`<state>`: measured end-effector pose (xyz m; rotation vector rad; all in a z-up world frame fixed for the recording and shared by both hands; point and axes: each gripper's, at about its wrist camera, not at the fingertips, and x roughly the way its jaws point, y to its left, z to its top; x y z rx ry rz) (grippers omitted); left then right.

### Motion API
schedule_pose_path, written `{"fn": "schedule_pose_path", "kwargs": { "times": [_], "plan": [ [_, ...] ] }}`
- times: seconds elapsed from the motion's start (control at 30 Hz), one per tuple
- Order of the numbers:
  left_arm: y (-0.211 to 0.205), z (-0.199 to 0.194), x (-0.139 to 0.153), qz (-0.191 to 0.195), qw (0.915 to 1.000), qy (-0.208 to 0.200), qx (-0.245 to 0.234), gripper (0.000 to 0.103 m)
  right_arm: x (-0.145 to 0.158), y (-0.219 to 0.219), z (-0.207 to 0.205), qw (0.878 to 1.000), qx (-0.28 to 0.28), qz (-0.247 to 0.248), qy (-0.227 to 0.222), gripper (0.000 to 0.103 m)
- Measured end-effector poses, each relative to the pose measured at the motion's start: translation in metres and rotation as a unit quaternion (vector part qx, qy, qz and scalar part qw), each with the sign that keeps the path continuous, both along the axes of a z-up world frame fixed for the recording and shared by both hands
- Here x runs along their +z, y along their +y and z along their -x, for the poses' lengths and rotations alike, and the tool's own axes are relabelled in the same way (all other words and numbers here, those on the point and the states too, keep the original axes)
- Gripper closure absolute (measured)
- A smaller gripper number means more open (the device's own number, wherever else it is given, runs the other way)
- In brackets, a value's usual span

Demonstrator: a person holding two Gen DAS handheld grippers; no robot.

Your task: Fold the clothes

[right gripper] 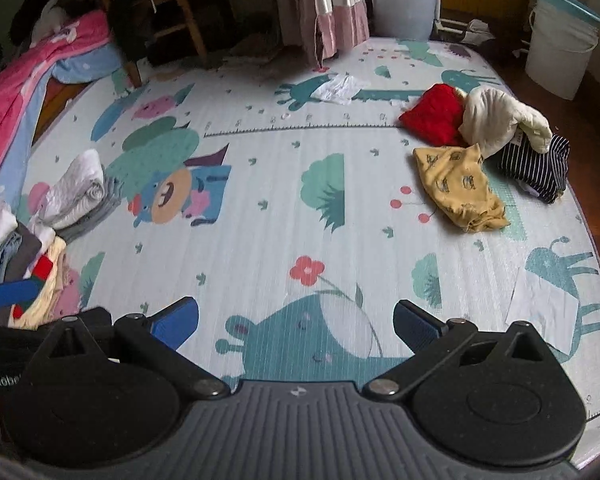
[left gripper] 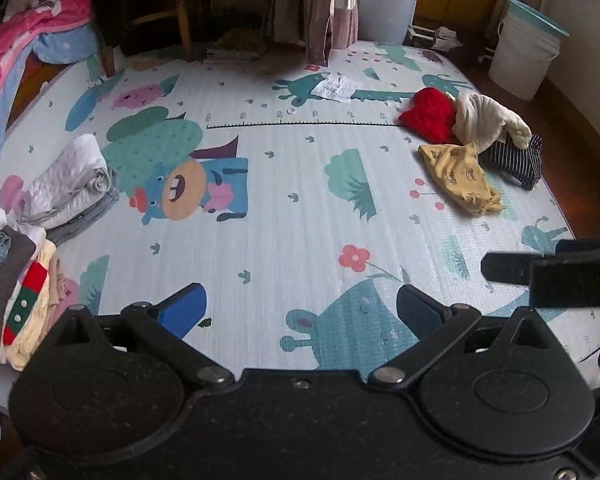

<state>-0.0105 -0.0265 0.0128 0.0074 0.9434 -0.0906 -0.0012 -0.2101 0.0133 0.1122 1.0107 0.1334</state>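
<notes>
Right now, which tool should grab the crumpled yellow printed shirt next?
Probably the right tool: it is open and empty, and the crumpled yellow printed shirt lies to the right, on its side. The left tool sits beside the folded stacks.

I couldn't see all of the folded stack (left gripper: 16,280); the left edge cut it off. The striped garment (right gripper: 536,172) lay partly hidden under the cream garment (right gripper: 500,120).
</notes>
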Motion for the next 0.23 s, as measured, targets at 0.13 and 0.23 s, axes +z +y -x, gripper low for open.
{"fn": "schedule_pose_path", "kwargs": {
  "times": [0.13, 0.23],
  "plan": [
    [0.0023, 0.001, 0.0034, 0.004, 0.9999, -0.01, 0.005, 0.0, -0.0059, 0.0064, 0.004, 1.0, 0.008, 0.004, 0.01, 0.0],
    [-0.0005, 0.0025, 0.0053, 0.0, 0.9999, -0.016, -0.001, 0.0, -0.0082, 0.0096, 0.0072, 1.0, 0.015, 0.005, 0.012, 0.0]
  ]
}}
